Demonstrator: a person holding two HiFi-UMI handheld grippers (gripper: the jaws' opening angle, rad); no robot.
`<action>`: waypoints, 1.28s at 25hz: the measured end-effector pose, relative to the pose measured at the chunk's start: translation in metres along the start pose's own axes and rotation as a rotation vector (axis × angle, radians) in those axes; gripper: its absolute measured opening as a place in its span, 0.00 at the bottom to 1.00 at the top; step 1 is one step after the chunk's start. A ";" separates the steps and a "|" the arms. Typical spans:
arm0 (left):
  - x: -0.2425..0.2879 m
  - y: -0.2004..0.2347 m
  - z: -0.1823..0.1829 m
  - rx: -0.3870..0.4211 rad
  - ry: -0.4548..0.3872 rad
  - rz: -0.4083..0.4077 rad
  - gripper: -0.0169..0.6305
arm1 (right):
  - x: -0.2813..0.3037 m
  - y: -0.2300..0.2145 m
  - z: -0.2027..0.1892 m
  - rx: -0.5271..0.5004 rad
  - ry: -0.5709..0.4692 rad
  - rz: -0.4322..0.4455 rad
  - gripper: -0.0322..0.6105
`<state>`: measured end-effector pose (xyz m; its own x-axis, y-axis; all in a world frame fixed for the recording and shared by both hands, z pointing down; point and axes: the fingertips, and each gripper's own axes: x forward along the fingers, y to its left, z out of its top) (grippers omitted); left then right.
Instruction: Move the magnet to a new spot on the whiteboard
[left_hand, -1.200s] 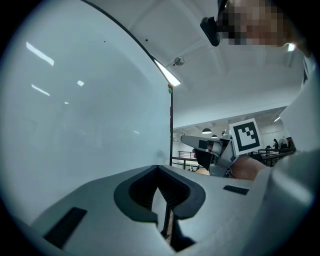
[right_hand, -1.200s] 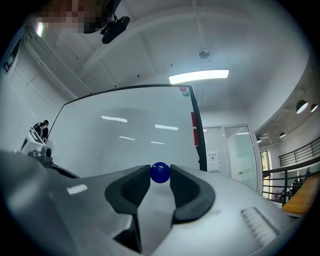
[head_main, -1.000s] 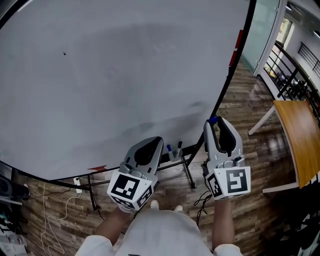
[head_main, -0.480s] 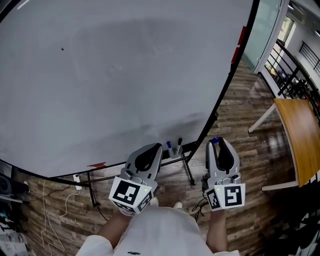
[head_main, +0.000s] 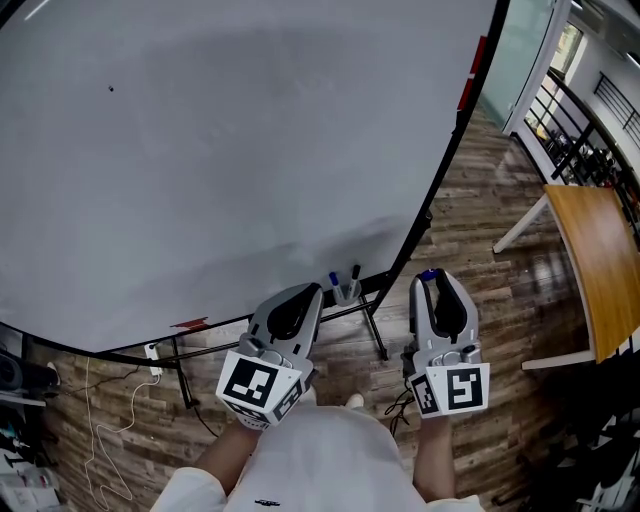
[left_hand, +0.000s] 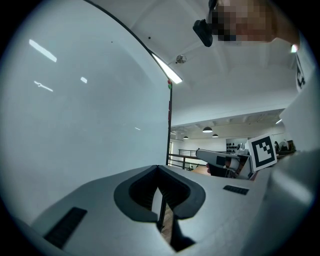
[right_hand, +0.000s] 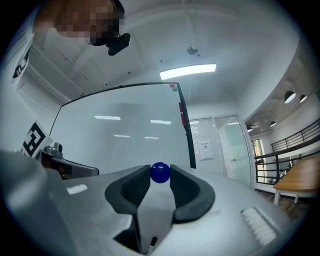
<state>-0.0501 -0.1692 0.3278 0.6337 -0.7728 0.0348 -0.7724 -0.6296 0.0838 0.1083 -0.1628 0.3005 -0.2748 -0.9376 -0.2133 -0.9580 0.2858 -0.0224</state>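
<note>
Whiteboard (head_main: 250, 150) ahead — right hand-held gripper (right_hand: 160, 177) pinches a round blue magnet (right_hand: 160, 172), no long axis; left hand-held gripper (left_hand: 158, 172) closed, empty.

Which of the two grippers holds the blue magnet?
The right gripper: the blue magnet is pinched between its jaw tips; the left gripper is shut, empty.

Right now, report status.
Left tool shut, empty. Right tool clamped on small blue round magnet, off the large white whiteboard. Nothing in the way.
</note>
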 end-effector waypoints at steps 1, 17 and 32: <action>0.000 0.000 -0.001 -0.001 0.001 0.000 0.04 | 0.000 0.000 -0.003 0.000 0.005 0.002 0.26; -0.004 0.008 -0.028 -0.026 0.059 0.033 0.04 | 0.034 0.004 -0.065 -0.023 0.079 0.034 0.26; 0.006 0.010 -0.041 -0.043 0.064 0.032 0.04 | 0.082 -0.023 -0.119 -0.041 0.105 0.029 0.26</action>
<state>-0.0518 -0.1769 0.3698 0.6114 -0.7847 0.1020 -0.7905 -0.5997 0.1243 0.0979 -0.2701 0.3996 -0.3074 -0.9453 -0.1094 -0.9515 0.3068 0.0232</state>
